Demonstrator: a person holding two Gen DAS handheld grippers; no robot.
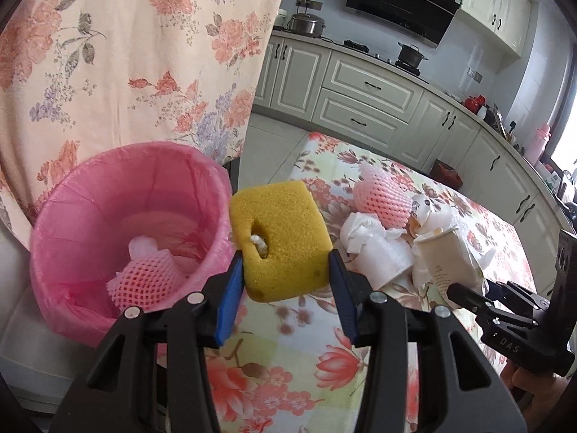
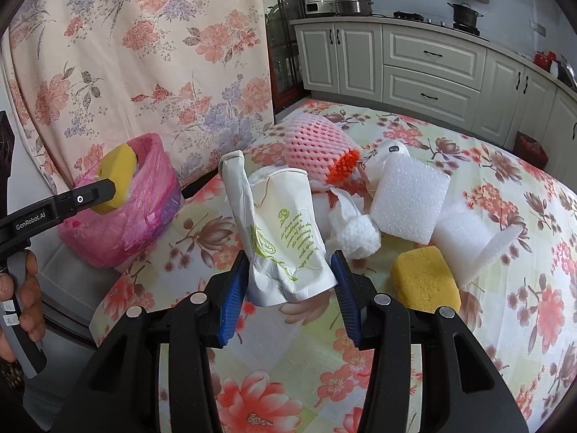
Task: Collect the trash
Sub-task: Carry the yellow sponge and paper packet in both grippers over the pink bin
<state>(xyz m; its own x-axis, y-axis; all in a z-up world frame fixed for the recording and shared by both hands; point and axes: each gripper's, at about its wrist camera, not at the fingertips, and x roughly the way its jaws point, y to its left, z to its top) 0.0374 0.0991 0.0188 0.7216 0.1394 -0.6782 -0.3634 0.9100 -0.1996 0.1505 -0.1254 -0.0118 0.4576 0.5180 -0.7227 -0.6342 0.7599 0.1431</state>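
Note:
My left gripper (image 1: 286, 265) is shut on a yellow sponge (image 1: 281, 238), held in the air just right of the pink-lined bin (image 1: 90, 216). A pink foam net (image 1: 144, 279) lies inside the bin. My right gripper (image 2: 290, 274) is shut on a crumpled white paper cup (image 2: 285, 231) with green print, lifted above the flowered tablecloth (image 2: 288, 379). From the right wrist view the left gripper (image 2: 108, 189) holds the sponge (image 2: 117, 176) at the bin (image 2: 137, 213) rim. On the table lie a pink foam net (image 2: 313, 148), white foam blocks (image 2: 409, 198), crumpled tissue (image 2: 355, 227) and a second yellow sponge (image 2: 423, 278).
A flowered curtain (image 1: 126, 54) hangs behind the bin. Kitchen cabinets (image 1: 368, 97) with pots run along the back wall. A hand (image 2: 25, 288) grips the left tool's handle at the left edge. The table's near edge drops off beside the bin.

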